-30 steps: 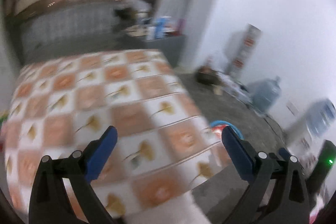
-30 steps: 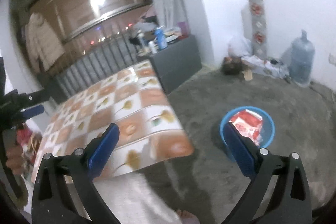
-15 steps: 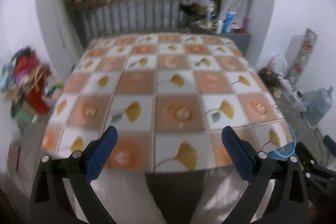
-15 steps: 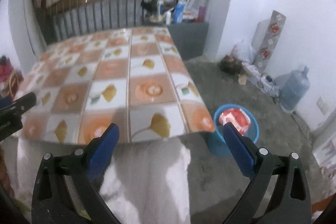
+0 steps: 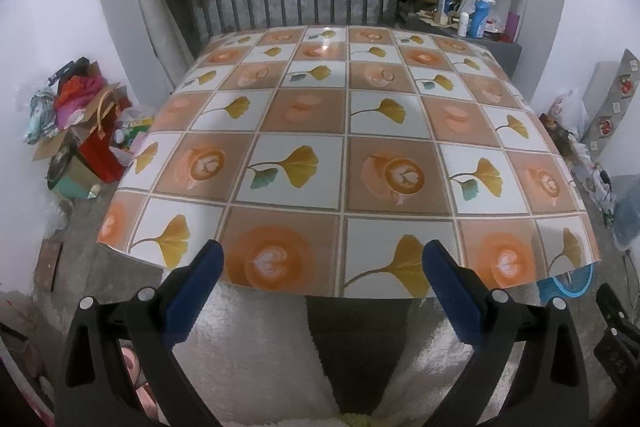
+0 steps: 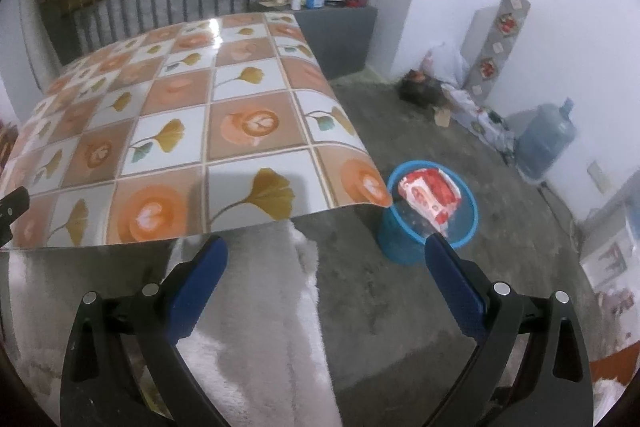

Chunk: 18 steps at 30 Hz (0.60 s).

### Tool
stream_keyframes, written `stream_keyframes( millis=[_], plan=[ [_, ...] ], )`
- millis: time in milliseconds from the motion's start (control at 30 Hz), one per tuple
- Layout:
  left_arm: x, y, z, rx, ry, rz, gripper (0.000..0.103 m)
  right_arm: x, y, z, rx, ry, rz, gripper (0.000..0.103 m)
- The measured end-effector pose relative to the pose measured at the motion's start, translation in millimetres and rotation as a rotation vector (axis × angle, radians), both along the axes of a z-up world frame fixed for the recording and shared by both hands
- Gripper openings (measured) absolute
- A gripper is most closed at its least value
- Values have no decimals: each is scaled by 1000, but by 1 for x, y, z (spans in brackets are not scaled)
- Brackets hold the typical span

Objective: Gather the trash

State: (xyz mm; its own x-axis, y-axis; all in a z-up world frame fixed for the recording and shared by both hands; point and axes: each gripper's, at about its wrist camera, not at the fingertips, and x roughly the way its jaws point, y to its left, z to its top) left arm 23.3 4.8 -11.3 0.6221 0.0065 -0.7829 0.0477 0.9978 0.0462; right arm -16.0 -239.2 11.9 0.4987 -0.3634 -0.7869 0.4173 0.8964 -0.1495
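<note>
Basically, both grippers were empty: left gripper [image 5: 322,281] and right gripper [image 6: 326,277] each had fingers spread wide, pinching nothing. The desk [image 5: 344,115] top showed no trash. The only trash in view was a red-and-white wrapper [image 6: 430,197] lying in the blue bin [image 6: 400,247] on the floor, at about 1 o'clock in the right view, just past the desk corner. It looked like thin plastic film: light, soft, crinkly, probably slippery. Best pinched at a raised edge or fold, not the flat face.
</note>
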Motion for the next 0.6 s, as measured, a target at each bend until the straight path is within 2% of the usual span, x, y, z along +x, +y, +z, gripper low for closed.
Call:
stream_keyframes(
  millis=[233, 600],
  plan=[
    [5, 0, -3, -8, 27, 10, 97, -3, -4, 1, -11, 12, -23, 95],
    [-1, -9, 0, 8, 14, -22, 97, -7, -9, 2, -21, 9, -32, 95]
  ],
)
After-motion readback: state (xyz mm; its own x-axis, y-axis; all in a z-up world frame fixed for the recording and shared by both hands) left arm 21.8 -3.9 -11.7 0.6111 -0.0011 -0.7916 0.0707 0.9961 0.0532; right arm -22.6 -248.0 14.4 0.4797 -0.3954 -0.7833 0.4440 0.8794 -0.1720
